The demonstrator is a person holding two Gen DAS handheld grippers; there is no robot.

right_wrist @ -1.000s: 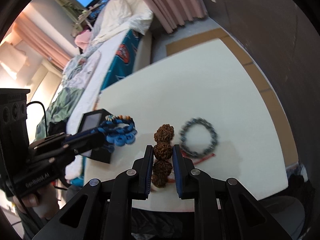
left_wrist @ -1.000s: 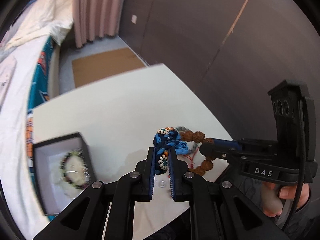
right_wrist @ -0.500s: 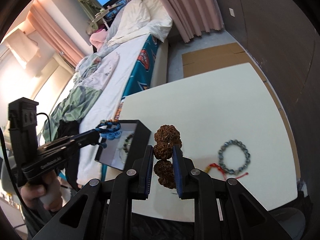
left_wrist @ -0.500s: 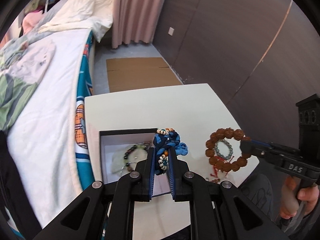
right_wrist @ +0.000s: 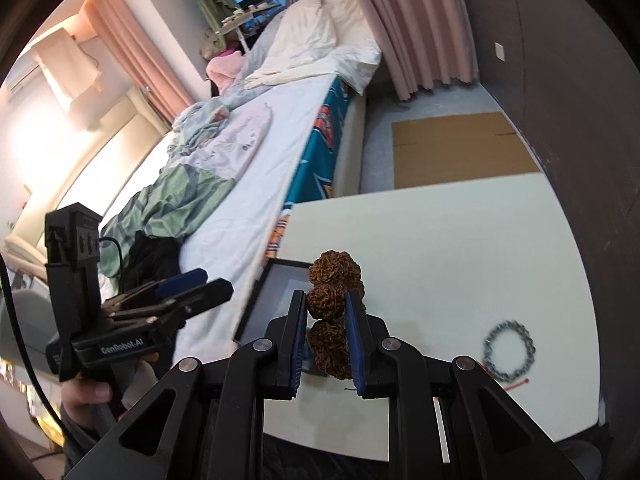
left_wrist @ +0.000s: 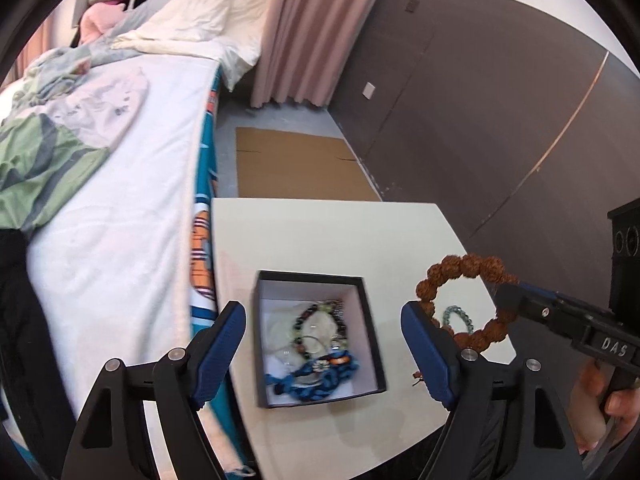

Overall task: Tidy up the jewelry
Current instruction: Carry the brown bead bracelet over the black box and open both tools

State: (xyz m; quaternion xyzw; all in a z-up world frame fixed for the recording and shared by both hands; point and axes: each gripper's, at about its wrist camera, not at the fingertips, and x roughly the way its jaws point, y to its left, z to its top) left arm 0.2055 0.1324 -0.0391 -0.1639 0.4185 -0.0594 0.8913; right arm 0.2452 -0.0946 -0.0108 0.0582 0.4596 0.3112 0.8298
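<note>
A black jewelry box [left_wrist: 370, 312] with a white lining sits on the white table [left_wrist: 320, 236] near its left edge. The blue braided bracelet [left_wrist: 316, 376] lies inside it with a dark bead bracelet [left_wrist: 320, 320]. My left gripper [left_wrist: 322, 344] is open and empty above the box. My right gripper [right_wrist: 326, 320] is shut on a brown seed-bead bracelet [right_wrist: 334, 276], held in the air to the right of the box; it also shows in the left wrist view [left_wrist: 464, 300]. A grey-blue bead bracelet [right_wrist: 508, 356] lies on the table at the right.
A bed [left_wrist: 100, 200] with white sheets runs along the table's left side. A dark wall [left_wrist: 500, 100] stands to the right. Brown cardboard [left_wrist: 296, 168] lies on the floor beyond the table. A red string [right_wrist: 516, 384] lies by the grey-blue bracelet.
My left gripper has opened and let the blue braided bracelet drop into the box. My right gripper has lifted the brown bracelet off the table and carried it toward the box.
</note>
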